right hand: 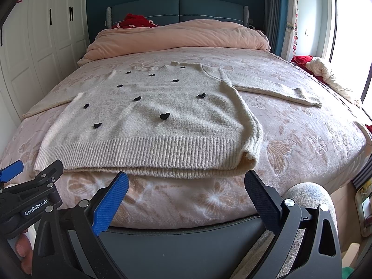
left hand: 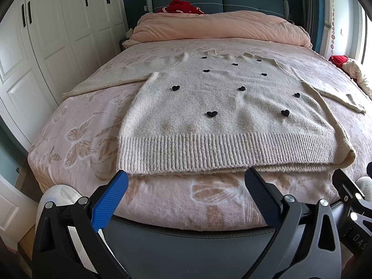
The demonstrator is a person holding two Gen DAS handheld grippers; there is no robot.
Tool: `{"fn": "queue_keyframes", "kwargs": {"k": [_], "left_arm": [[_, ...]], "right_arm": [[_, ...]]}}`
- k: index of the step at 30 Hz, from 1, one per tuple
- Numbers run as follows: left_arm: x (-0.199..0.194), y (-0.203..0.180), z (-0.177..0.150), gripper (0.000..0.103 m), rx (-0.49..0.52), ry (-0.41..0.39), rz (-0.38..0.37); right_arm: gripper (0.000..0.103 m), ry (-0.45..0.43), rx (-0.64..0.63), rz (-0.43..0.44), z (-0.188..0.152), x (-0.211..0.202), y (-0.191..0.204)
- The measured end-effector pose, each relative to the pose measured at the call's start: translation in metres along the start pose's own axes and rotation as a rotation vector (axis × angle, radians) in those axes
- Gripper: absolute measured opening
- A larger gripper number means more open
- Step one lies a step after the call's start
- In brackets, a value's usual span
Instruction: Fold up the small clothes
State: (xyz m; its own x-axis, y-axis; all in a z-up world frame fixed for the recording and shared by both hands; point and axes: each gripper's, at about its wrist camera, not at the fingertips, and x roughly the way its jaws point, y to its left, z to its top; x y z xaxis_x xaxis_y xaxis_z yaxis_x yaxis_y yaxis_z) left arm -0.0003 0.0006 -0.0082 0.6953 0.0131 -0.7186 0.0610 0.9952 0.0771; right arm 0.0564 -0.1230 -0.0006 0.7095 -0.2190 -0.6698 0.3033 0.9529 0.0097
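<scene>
A cream heart-dotted sweater point(left hand: 209, 107) lies flat on the bed point(left hand: 76, 139), hem nearest; folded duvet point(left hand: 218, 28) at twelve o'clock. Left tongs point(left hand: 186, 181) and right tongs point(right hand: 186, 182) released, empty, just short of the hem. Sleeve cuff point(left hand: 358, 107) partly cut off.

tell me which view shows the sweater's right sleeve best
The right wrist view: the right sleeve lies whole, cuff included. In the left wrist view it sits squeezed at the frame's edge.
</scene>
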Motion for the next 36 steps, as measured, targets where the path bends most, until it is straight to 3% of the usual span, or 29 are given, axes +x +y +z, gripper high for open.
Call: {"fn": "queue_keyframes", "kwargs": {"k": [22, 26, 31, 36], "left_arm": [[0.000, 0.000, -0.005, 0.098, 0.002, 0.007, -0.001], [0.005, 0.006, -0.006, 0.098, -0.019, 0.036, -0.033], [0.015, 0.023, 0.003, 0.098, -0.058, 0.063, -0.049], [0.025, 0.032, 0.020, 0.098, -0.057, 0.066, -0.027]], "right_arm": [[0.098, 0.008, 0.000, 0.004, -0.002, 0.002, 0.005], [0.098, 0.023, 0.013, 0.025, -0.004, 0.009, 0.001], [0.098, 0.036, 0.119, 0.043, 0.015, 0.029, -0.049], [0.098, 0.044, 0.284, -0.027, 0.068, 0.074, -0.153]]}}
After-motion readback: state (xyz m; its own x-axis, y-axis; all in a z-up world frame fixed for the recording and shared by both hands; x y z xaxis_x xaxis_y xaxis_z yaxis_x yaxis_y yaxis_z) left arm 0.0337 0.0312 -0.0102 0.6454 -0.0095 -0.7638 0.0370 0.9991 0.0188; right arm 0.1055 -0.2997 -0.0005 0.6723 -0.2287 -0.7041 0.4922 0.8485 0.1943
